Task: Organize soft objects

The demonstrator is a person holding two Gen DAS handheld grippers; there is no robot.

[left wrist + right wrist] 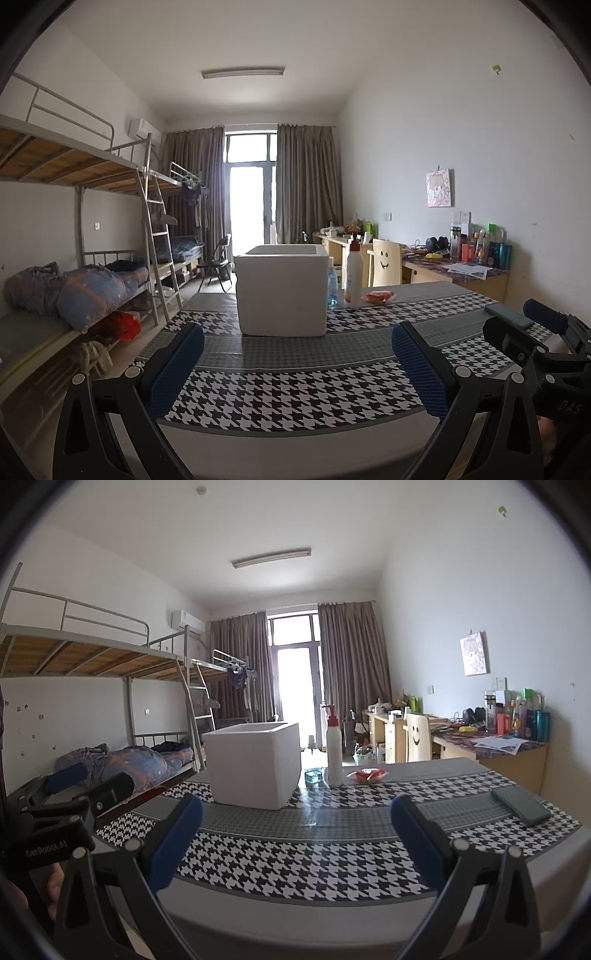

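A white foam box (282,290) (253,764) stands open-topped on the houndstooth tablecloth (295,391) (306,864), ahead of both grippers. To its right lies a red soft packet (378,296) (367,774). My left gripper (297,356) hangs open over the table's near edge, nothing between its blue pads. My right gripper (295,830) is open as well and empty. In the left wrist view the right gripper (532,325) shows at the far right; in the right wrist view the left gripper (85,779) shows at the far left.
A white pump bottle (352,273) (334,749) and a small clear blue bottle (332,286) stand between box and packet. A dark phone (509,315) (520,804) lies at the table's right. Bunk beds (92,280) line the left wall, a cluttered desk (458,267) the right.
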